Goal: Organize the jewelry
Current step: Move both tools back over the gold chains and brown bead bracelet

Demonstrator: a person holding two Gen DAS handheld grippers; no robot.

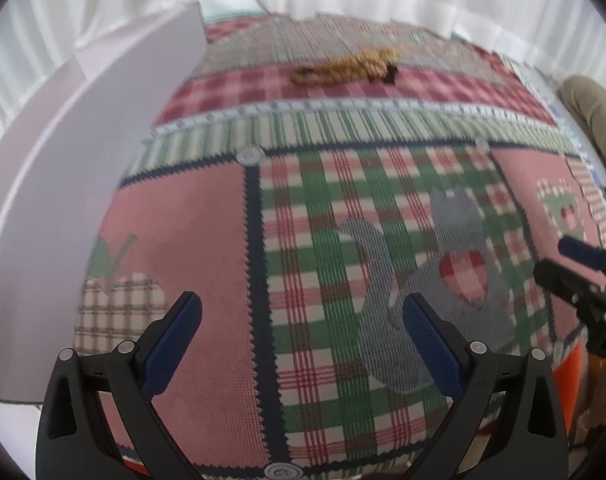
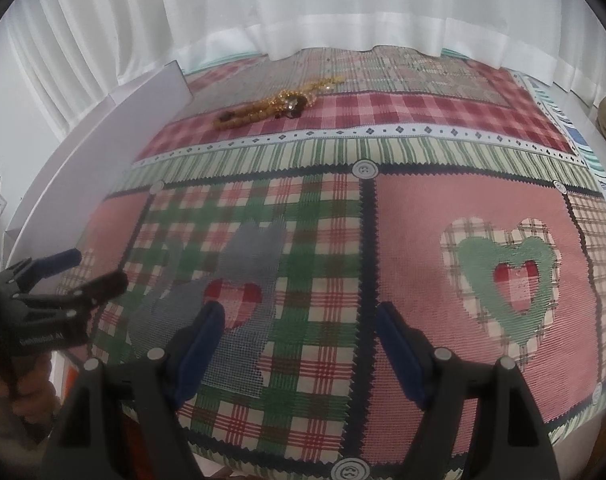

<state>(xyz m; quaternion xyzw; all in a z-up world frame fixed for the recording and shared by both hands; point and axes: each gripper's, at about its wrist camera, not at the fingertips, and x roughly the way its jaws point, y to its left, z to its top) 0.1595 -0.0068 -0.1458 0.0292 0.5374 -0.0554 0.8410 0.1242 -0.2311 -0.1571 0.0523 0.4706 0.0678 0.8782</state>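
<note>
A heap of golden and brown bead jewelry (image 1: 345,67) (image 2: 281,100) lies on the far red-checked band of the patchwork tablecloth (image 1: 207,240) (image 2: 423,240). My left gripper (image 1: 301,308) hovers open over the near cloth, nothing between its blue pads. It shows from the side at the left of the right wrist view as the left gripper (image 2: 99,270). My right gripper (image 2: 301,316) is also open and empty above the cat and heart patches. Its tips appear at the right edge of the left wrist view as the right gripper (image 1: 555,258). Both stand well short of the jewelry.
A white box (image 1: 63,184) (image 2: 87,152) with upright walls stands along the table's left side. White curtains (image 2: 303,4) hang behind the table. A person's sleeve (image 1: 595,120) shows at the far right, and a hand (image 2: 7,384) holds the left gripper.
</note>
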